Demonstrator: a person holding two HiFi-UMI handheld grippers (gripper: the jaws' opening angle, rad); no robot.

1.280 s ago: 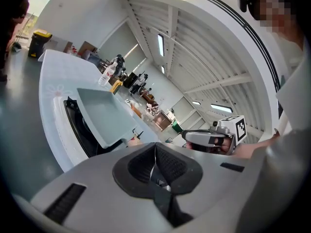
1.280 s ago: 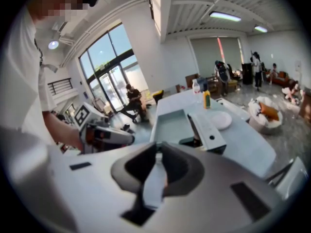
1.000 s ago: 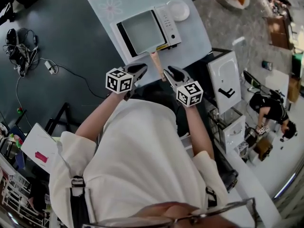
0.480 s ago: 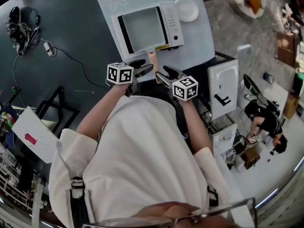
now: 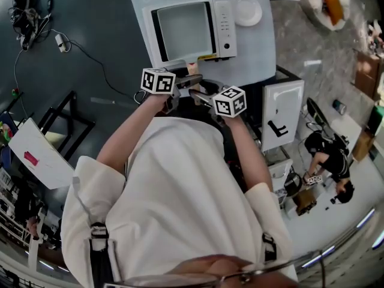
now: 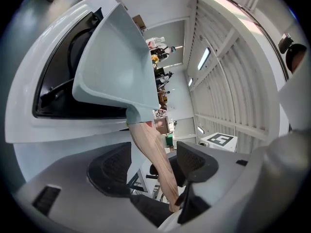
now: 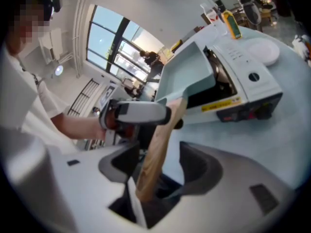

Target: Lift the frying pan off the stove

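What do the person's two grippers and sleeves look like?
The left gripper and the right gripper each have a light grey body, dark textured pads on the tongs and a white cube with black square markers. The sleeves are short and white. Both tongs are opening, the pan's wooden handle between them.

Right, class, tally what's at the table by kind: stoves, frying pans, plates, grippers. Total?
Stove: 1
Frying pan: 1
Plate: 1
Grippers: 2 (left gripper, right gripper; jaws of both opening, pan handle between them)
Total: 5
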